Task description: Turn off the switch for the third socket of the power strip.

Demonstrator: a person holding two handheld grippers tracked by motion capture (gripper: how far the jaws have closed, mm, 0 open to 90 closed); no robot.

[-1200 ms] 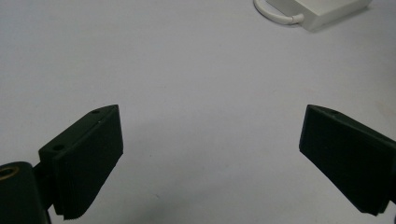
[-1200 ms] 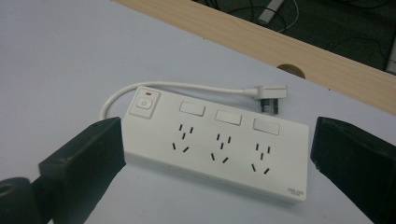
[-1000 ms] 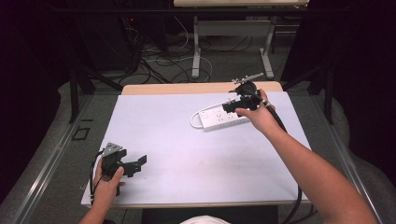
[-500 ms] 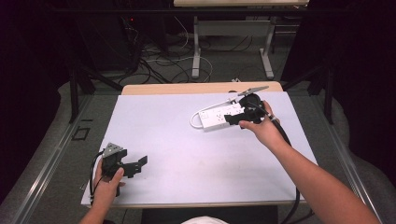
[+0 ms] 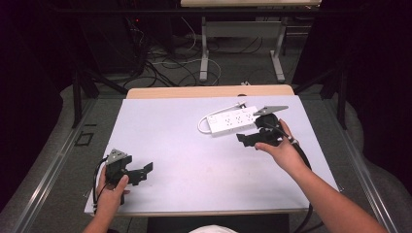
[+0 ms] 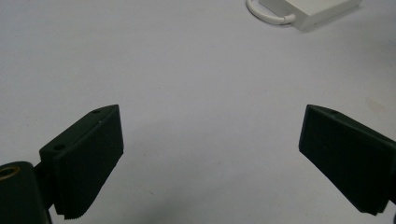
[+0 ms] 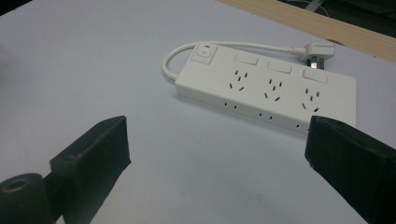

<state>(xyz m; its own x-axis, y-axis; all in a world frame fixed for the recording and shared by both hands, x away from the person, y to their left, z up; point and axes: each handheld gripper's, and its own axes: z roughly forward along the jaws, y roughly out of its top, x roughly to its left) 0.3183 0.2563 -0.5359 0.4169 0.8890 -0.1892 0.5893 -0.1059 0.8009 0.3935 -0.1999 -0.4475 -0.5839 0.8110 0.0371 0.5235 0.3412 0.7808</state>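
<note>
A white power strip (image 5: 231,121) with three sockets and a switch lies flat on the far right part of the white table (image 5: 194,160). Its short cable loops round the left end, and the plug (image 7: 318,49) rests behind it. My right gripper (image 5: 247,141) hovers just in front of the strip's right end, open, with nothing between its jaws. In the right gripper view (image 7: 217,154) the strip (image 7: 271,91) lies beyond the spread jaws. My left gripper (image 5: 142,174) sits near the front left corner, open and empty, aimed at the strip (image 6: 313,9) far off.
The table's wooden far edge (image 5: 209,91) shows behind the white surface. Beyond it on the floor are cables (image 5: 160,63) and the legs of another table (image 5: 204,53). The white surface between the two grippers is bare.
My right gripper has drawn back from above the power strip's right end toward the person and now sits lower, in front of the strip. The left gripper has stayed put.
</note>
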